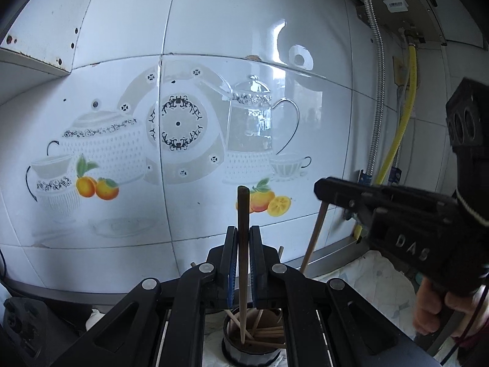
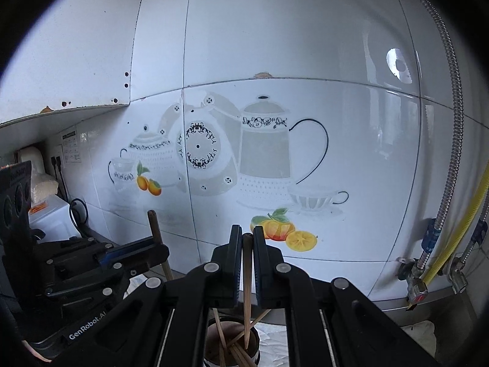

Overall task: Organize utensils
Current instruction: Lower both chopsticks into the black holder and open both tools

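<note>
Chopsticks: one dark (image 1: 243, 244) clamped upright in left gripper (image 1: 243, 235), one light (image 2: 247, 275) clamped in right gripper (image 2: 247, 238); several more in one round holder (image 1: 232, 348) below.

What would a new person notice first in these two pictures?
Each gripper holds one chopstick upright between its fingers: the left gripper a dark chopstick, the right gripper a lighter chopstick. Below stands a round holder with more sticks; behind is a tiled wall with painted teapots.

The left gripper (image 1: 243, 238) clamps a dark chopstick (image 1: 243, 244) upright, tip apparently inside the holder (image 1: 253, 336) at 6 o'clock.
</note>
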Demonstrator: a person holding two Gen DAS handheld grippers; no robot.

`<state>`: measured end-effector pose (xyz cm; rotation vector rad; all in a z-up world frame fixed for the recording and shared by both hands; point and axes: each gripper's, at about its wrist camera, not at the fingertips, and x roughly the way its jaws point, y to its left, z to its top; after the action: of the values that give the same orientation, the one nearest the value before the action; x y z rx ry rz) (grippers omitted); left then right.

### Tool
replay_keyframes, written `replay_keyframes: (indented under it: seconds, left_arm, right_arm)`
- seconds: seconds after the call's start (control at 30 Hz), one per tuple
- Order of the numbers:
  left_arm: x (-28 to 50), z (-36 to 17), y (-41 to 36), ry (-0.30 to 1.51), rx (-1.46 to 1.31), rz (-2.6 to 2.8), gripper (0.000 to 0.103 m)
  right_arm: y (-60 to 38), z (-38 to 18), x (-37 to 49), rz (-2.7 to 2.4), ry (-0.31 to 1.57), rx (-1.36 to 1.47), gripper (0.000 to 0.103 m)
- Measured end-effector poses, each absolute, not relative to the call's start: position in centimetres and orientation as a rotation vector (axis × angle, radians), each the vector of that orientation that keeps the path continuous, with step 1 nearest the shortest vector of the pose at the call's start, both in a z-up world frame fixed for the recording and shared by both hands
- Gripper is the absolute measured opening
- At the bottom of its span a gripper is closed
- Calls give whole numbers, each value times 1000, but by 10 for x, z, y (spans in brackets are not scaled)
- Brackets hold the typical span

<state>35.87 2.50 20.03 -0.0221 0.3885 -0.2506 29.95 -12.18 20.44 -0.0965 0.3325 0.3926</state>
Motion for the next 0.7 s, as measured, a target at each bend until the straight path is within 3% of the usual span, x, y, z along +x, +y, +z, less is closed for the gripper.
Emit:
replay_keyframes:
  seconds: [0.53, 0.67, 0.7]
  left_arm:
    - [378, 140, 20, 530, 6, -221, 10]
    - [372, 137, 23, 544, -7, -204, 37]
    - [367, 137, 24, 537, -4, -196, 37]
  right_arm:
    - [-122, 166, 314, 356, 454, -145, 10]
    - [-128, 169, 307, 342, 451, -154, 25]
    - [-130, 171, 304, 340, 446, -152, 27]
